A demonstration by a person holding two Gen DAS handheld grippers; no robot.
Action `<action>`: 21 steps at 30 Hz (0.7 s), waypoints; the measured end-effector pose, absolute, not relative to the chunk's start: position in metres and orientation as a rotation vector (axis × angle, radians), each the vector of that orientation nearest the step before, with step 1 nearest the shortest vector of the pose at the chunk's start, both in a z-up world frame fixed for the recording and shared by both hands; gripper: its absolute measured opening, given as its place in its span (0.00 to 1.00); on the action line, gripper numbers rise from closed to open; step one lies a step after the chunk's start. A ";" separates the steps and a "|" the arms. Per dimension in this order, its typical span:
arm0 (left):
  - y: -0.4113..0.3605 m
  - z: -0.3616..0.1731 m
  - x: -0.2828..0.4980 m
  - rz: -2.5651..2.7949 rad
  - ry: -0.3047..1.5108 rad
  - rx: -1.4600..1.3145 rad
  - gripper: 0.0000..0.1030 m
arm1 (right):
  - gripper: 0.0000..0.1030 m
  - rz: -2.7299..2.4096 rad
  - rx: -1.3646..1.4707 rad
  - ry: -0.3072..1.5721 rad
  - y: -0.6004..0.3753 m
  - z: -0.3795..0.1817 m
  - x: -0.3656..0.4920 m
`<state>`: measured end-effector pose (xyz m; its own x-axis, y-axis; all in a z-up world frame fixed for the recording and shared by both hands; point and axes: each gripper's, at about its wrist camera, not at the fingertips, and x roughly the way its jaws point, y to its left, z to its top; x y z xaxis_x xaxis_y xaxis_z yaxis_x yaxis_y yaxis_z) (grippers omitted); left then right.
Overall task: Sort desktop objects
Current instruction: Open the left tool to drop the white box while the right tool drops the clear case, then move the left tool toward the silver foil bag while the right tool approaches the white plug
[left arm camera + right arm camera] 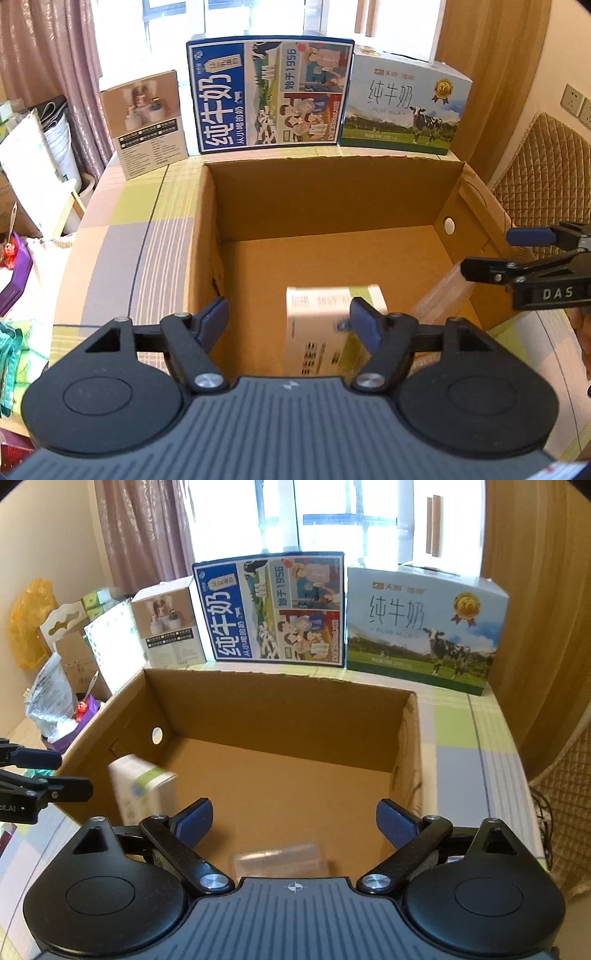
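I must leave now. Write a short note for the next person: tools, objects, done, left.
Left tool: open, above the carton, the white box blurred below it, not gripped.
Right tool: open, holding nothing.
A clear item shows blurred inside the carton too.
Done: two things in or dropping into the carton.
Left: confirm both landed; no other loose items show on the table.

One open cardboard box sat on the worktop. Inside it lay two things — one small white carton and one clear plastic case. Behind it stood three printed boxes — two milk cartons and one smaller box.
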<state>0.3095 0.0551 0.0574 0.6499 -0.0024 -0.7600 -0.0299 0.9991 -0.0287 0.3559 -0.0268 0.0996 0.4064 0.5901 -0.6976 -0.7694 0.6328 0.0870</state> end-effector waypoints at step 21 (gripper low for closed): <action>0.048 0.089 0.207 0.035 0.827 -0.062 0.77 | 0.98 0.882 -0.246 0.778 -0.117 0.126 0.268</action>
